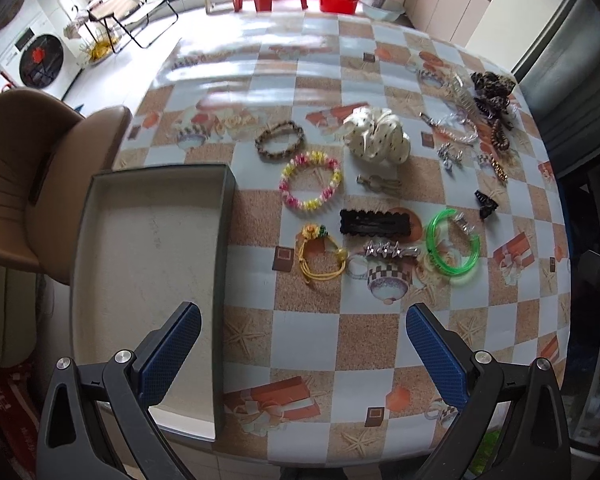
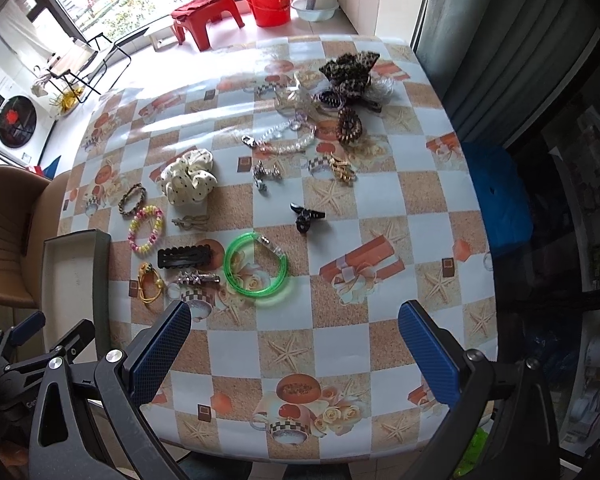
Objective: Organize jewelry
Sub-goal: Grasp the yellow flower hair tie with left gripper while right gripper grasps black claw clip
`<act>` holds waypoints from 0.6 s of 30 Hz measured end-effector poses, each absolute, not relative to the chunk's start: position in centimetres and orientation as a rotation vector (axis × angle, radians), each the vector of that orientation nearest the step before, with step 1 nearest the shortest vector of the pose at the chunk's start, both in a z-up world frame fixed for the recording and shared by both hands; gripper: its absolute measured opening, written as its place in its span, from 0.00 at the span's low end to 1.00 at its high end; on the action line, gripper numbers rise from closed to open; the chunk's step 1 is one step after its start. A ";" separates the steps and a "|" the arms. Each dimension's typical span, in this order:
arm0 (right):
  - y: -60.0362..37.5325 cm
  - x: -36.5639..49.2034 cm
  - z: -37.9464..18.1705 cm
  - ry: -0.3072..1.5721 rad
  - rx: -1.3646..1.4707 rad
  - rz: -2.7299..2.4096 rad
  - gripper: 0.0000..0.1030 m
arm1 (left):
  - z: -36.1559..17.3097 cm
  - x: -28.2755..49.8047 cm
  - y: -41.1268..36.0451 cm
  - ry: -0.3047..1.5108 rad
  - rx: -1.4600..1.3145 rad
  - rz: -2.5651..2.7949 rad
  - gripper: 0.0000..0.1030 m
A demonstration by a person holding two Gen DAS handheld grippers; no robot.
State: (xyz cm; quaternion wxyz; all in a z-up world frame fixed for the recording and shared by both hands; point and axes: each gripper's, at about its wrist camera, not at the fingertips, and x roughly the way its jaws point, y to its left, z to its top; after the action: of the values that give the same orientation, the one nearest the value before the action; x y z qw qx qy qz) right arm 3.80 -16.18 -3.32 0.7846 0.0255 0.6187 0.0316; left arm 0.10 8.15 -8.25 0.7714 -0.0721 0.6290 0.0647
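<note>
Jewelry lies scattered across the desk (image 1: 300,336) with none of it sorted yet, as far as the two views show. Nearest the box (image 1: 224,280) sit a yellow cord bracelet (image 1: 320,256), a pink-and-yellow beaded bracelet (image 1: 310,184), a brown braided bracelet (image 1: 279,140) and a black snap clip (image 1: 374,222), with a spiky silver clip (image 1: 392,249) just below it. A green bangle (image 1: 454,250) lies further right, touching the silver clip's end or just beside it (hard to tell which). Beyond these are a cream polka-dot scrunchie (image 1: 376,140), a small black claw clip (image 2: 306,216), a clear bead chain (image 2: 284,140), a brown coil tie (image 2: 348,124) and a leopard-print bow (image 2: 350,70) in a loose heap toward the far right corner. The box stands at the desk's left edge, open and holding nothing, so the task looks barely begun: every piece is left to be moved. The left gripper (image 1: 302,356) hangs above the near edge with its jaws spread wide and nothing between them, one blue pad over the box's right wall. The right gripper (image 2: 294,354) hovers likewise, wide apart and carrying nothing, over bare checkered cloth just short of the green bangle.
</note>
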 end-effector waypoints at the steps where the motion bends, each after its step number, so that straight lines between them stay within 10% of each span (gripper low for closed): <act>1: -16.3 4.1 -3.8 1.347 0.061 0.069 1.00 | -8.9 0.2 8.2 1.376 -0.165 0.134 1.00; 18: -18.6 10.6 -13.4 1.437 0.217 0.016 0.99 | -17.2 4.5 7.9 1.381 -0.201 0.182 1.00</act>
State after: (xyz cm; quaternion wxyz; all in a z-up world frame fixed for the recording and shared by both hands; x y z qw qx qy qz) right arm 10.65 -18.55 -13.43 0.7475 0.0992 0.6568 0.0072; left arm 4.54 7.87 -17.22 0.7626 -0.0922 0.6347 0.0837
